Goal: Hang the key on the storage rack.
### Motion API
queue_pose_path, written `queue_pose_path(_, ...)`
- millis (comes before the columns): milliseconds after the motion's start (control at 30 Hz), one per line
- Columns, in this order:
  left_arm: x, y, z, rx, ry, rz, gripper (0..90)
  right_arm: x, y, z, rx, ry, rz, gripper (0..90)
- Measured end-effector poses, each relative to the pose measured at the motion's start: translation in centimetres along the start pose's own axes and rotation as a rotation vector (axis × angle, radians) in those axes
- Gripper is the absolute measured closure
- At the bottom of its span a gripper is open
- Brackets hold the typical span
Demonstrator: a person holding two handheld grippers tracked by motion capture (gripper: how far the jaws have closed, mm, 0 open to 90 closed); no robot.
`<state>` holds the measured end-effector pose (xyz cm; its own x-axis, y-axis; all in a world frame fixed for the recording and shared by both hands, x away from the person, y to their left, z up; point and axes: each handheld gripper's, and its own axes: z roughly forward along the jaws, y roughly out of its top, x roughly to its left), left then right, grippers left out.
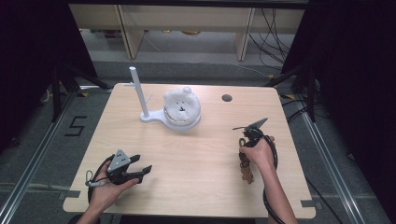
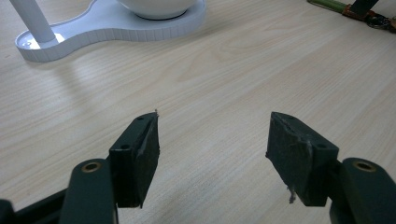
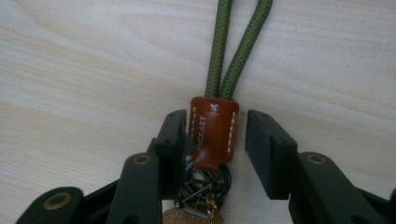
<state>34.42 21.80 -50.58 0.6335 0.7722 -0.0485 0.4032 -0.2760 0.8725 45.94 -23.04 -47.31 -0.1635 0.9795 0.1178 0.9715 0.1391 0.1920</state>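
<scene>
Between the right gripper's (image 3: 215, 154) parted jaws lies the brown leather tab (image 3: 214, 135) of a keychain; the left pad touches its edge, the right stands clear. Green cord (image 3: 236, 51) runs on ahead, dark rings (image 3: 205, 184) sit nearer. From above, the left gripper (image 1: 140, 169) rests spread, well apart.

Lab/test bay, black curtains (image 1: 28, 56), loose cables (image 1: 273, 42), floor mark (image 1: 75, 126) "5"

The keychain's doubled cord (image 3: 238, 42) is olive green, its leather tab (image 3: 215, 133) reddish-brown with pale stitching. The stand (image 1: 154, 116) is white, the table (image 1: 196, 154) pale wood grain, both grippers' pads (image 2: 140, 158) black.
</scene>
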Motion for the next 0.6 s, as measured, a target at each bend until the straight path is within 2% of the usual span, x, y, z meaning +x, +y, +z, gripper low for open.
queue_pose_path(33,0.0,0.0,0.0,0.004,0.002,-0.002,33.8,0.0,0.1,0.1,0.004,-0.006,-0.028,59.8)
queue_pose_path(233,0.1,0.0,0.0,-0.002,-0.006,-0.003,33.7,0.3,0.2,0.2,0.023,-0.019,-0.028,60.4)
queue_pose_path(267,0.1,0.0,0.0,-0.003,-0.007,-0.003,33.7,0.6,0.2,0.3,0.015,-0.017,-0.006,60.7)
queue_pose_path(300,0.1,0.0,0.0,-0.004,-0.005,-0.002,33.7,1.0,0.3,0.1,0.057,-0.033,0.020,62.1)
queue_pose_path(367,0.1,0.0,0.0,-0.005,-0.005,0.000,33.8,1.1,0.4,0.1,0.065,-0.037,0.016,64.0)
queue_pose_path(400,0.1,0.0,0.0,-0.005,-0.005,0.000,33.7,1.0,0.4,0.1,0.073,0.008,0.000,65.3)
queue_pose_path(433,0.1,0.0,0.0,-0.005,-0.005,-0.001,33.8,1.3,0.4,0.1,0.067,-0.052,0.014,66.7)
queue_pose_path(567,0.1,0.0,0.0,-0.005,-0.005,-0.002,33.7,1.3,0.3,0.0,0.065,-0.051,-0.015,67.6)
queue_pose_path(600,0.1,0.0,0.0,-0.005,-0.005,-0.002,33.8,1.4,0.2,0.0,0.059,-0.051,-0.007,67.9)
